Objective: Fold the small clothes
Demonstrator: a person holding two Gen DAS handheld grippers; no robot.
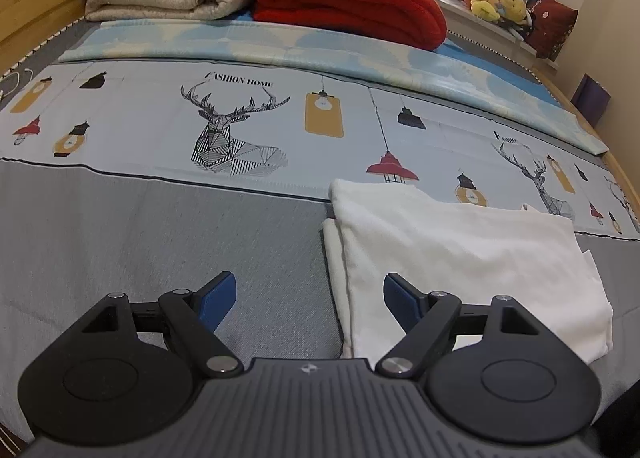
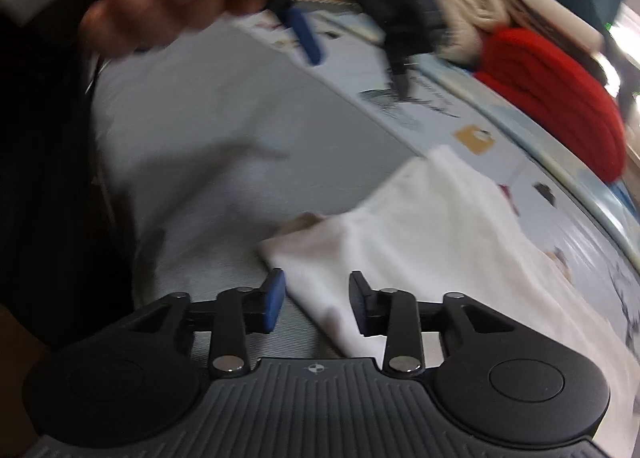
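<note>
garment: white cloth (image 1: pixel 460 258) already folded flat on bed (image 1: pixel 160 238), ahead-right of left claw (image 1: pixel 308 298)
left claw: released, empty
right claw (image 2: pixel 316 304): released, over cloth corner
left: final fold or tidy, likely

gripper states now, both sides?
Left gripper: open, holding nothing, beside the folded white garment.
Right gripper: open, holding nothing, over the garment's corner.
</note>
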